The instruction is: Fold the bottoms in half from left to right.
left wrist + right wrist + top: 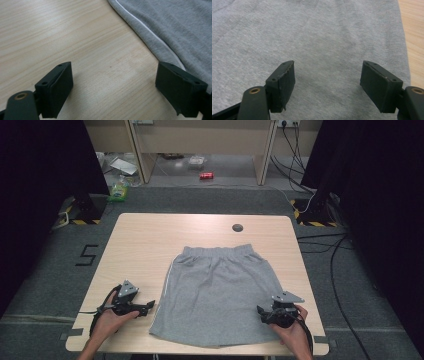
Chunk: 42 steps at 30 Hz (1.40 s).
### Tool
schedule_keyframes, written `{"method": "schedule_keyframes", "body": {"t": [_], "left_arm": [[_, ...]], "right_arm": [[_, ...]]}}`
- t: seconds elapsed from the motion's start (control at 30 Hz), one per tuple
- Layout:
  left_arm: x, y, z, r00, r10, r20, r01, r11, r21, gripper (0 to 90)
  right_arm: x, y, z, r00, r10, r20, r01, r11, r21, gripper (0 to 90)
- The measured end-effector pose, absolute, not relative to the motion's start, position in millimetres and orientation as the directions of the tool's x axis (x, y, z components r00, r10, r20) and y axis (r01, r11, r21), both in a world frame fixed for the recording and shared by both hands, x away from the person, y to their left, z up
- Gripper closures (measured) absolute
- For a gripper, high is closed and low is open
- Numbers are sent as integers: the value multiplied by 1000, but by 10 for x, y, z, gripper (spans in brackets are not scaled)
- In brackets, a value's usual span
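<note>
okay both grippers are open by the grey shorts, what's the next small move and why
Probably slide the left gripper sideways onto the grey shorts hem: its open jaws sit over bare table, while the right gripper already hovers over fabric.

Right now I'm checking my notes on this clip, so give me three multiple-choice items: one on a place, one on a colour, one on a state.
1. Where does the shorts' waistband lie?
A. at the table's far side
B. at the person's side
C. hanging over the left edge

2. What colour are the shorts?
A. red
B. grey
C. green

3. How do the left gripper's jaws stand?
A. shut on the cloth
B. shut on nothing
C. open

Key: 1 A, the gathered band of the shorts points away from the person on the table. 2 B, plain grey cloth with a white side stripe. 3 C, the left gripper has bare wood between its jaws.
</note>
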<state>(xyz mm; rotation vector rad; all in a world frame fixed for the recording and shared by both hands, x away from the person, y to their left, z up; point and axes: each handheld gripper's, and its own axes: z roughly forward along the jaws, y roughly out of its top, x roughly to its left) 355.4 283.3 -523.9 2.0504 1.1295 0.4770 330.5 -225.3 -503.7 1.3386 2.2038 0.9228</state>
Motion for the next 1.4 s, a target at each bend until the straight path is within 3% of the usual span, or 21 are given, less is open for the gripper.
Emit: {"method": "schedule_keyframes", "body": {"t": [0.37,0.57,1.23,1.4], "left_arm": [[3566,2837,-5237,536,844,-30,569,-336,750,145],[3574,2844,-5232,539,842,-35,563,-329,758,192],[3838,2769,-5123,518,840,-162,562,-190,805,244],[3964,2700,-5100,519,840,-159,562,-195,804,250]], "right_arm": [[3307,-2245,-5043,-465,885,-3,619,328,714,285],[3304,-2231,-5039,-474,880,-6,616,337,712,286],[3304,-2216,-5030,-478,878,-19,605,344,718,286],[3304,-2209,-5029,-481,876,-16,605,345,718,286]]}}
